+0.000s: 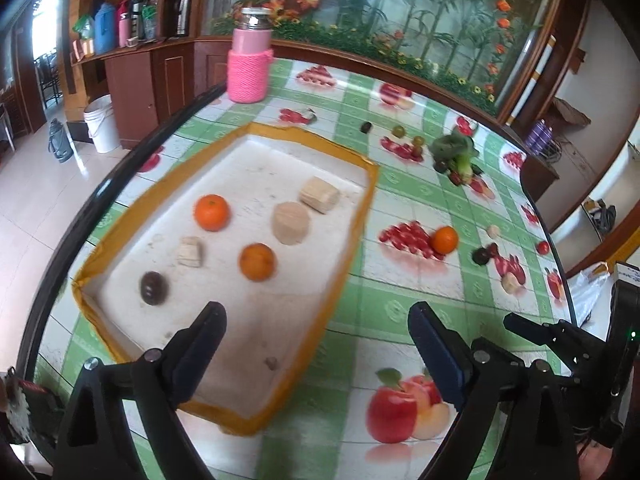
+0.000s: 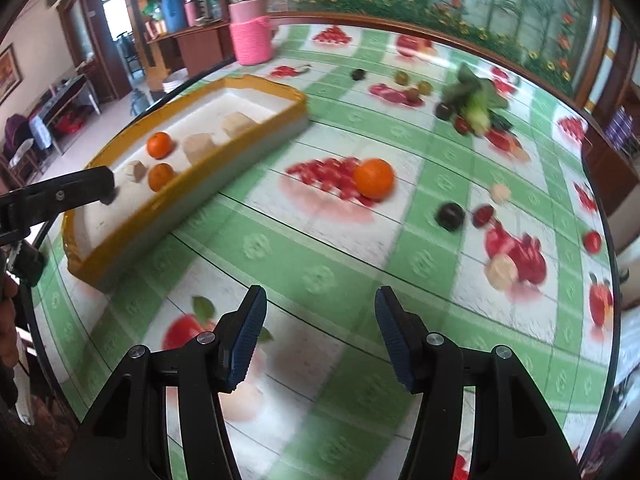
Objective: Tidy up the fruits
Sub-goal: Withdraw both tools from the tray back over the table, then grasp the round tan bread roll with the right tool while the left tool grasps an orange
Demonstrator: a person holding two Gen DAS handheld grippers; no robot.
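Tray (image 1: 362, 216): white inside, yellow-rimmed, sitting on the table's left part.
Tray contents: two oranges (image 1: 212, 212) (image 1: 257, 262), a dark round fruit (image 1: 153, 288) and three pale wooden blocks (image 1: 291, 223) are lying inside, apart from one another.
Loose orange (image 2: 373, 178): resting on the tablecloth (image 2: 320, 280) right of the tray, on a printed red-fruit patch.
Other loose items: a dark plum (image 2: 450, 216) and small red and pale pieces are lying further right; a leafy green bunch (image 2: 476, 100) is sitting near the far edge.
Left gripper (image 1: 316, 334): hanging over the tray's near corner, jaws spread wide, gripping nothing.
Right gripper (image 2: 320, 320): hovering over bare cloth, jaws apart, nothing between them.
Pink jar (image 1: 249, 68): standing behind the tray.
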